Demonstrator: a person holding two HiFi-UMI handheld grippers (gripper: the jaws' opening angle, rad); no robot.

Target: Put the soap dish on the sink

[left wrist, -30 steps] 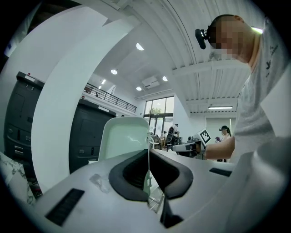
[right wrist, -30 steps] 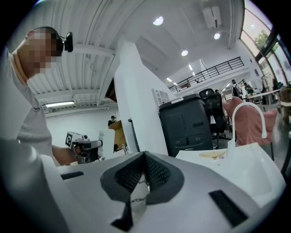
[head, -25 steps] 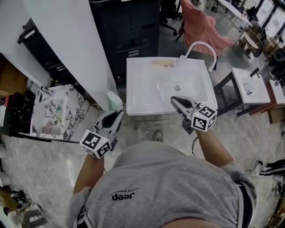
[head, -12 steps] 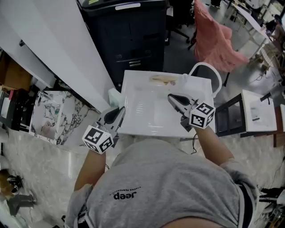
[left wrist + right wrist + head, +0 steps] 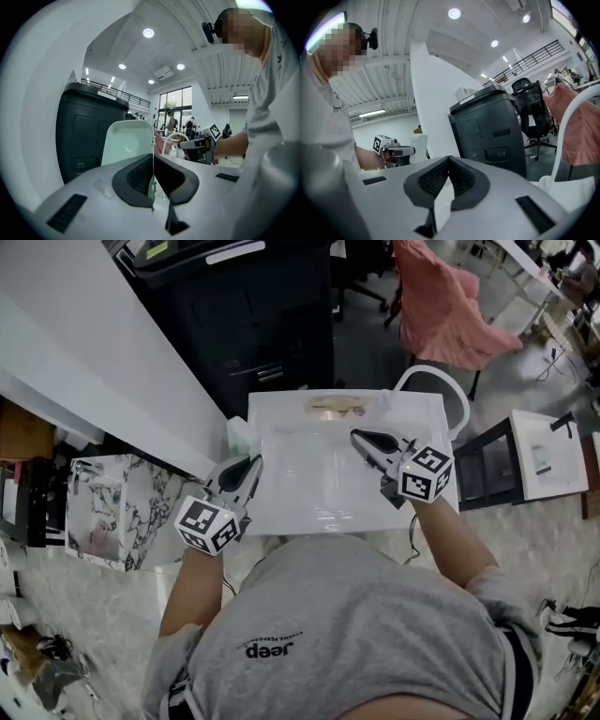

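The left hand-held gripper (image 5: pixel 153 161) was clenched on the thin edge of the pale green soap dish (image 5: pixel 127 143), holding it upright just off the left rim of the white sink (image 5: pixel 328 488). The right hand-held gripper (image 5: pixel 360 437) hung over the basin, jaws pressed together on nothing.

The left gripper (image 5: pixel 152 180) has its jaws closed on the right rim of a pale green soap dish (image 5: pixel 127 140), which stands upright at 12 o'clock from them. A black cabinet (image 5: pixel 79 136) rises at 9 o'clock. At 3 o'clock the right gripper (image 5: pixel 182 145) points in, just below a white faucet (image 5: pixel 172 136).
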